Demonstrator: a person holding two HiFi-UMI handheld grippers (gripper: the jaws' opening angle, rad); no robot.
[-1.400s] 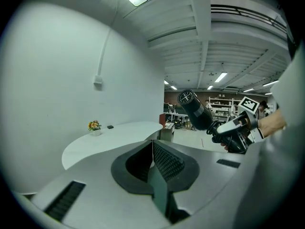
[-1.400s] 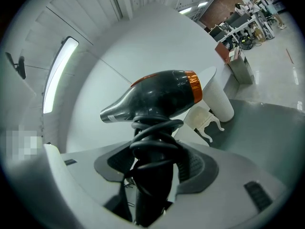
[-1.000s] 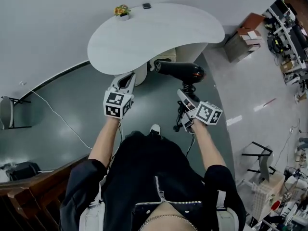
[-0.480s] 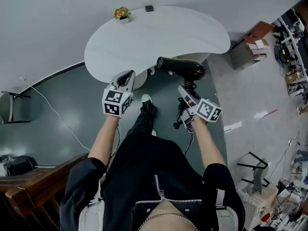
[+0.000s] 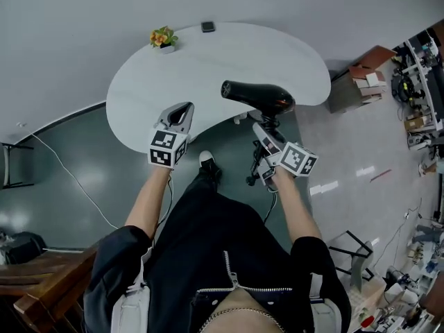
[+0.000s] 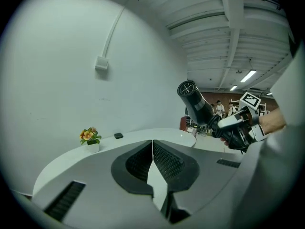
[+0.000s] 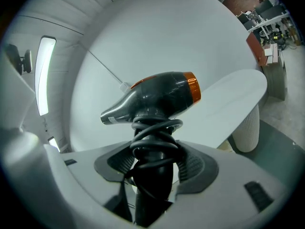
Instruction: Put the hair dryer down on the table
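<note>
A black hair dryer (image 5: 258,96) with an orange rear ring and its cord wound round the handle is held upright over the near edge of the white curved table (image 5: 229,57). My right gripper (image 5: 266,127) is shut on its handle; in the right gripper view the hair dryer (image 7: 155,99) fills the middle, nozzle pointing left, with the handle between the jaws of the right gripper (image 7: 155,168). My left gripper (image 5: 178,112) hovers at the table's near edge, jaws shut and empty. From the left gripper view the left gripper (image 6: 152,151) points across the table, and the hair dryer (image 6: 194,101) shows at right.
A small potted flower (image 5: 161,37) and a small dark object (image 5: 208,26) sit at the table's far edge. The table stands on a white ribbed pedestal (image 7: 248,128). Cardboard boxes (image 5: 364,78) and cluttered shelves (image 5: 416,68) lie to the right, and a person's shoe (image 5: 206,162) is on the floor below.
The person has stepped closer to the table. Both grippers now reach over its near edge, and the hair dryer has moved from beside the pedestal to above the tabletop.
</note>
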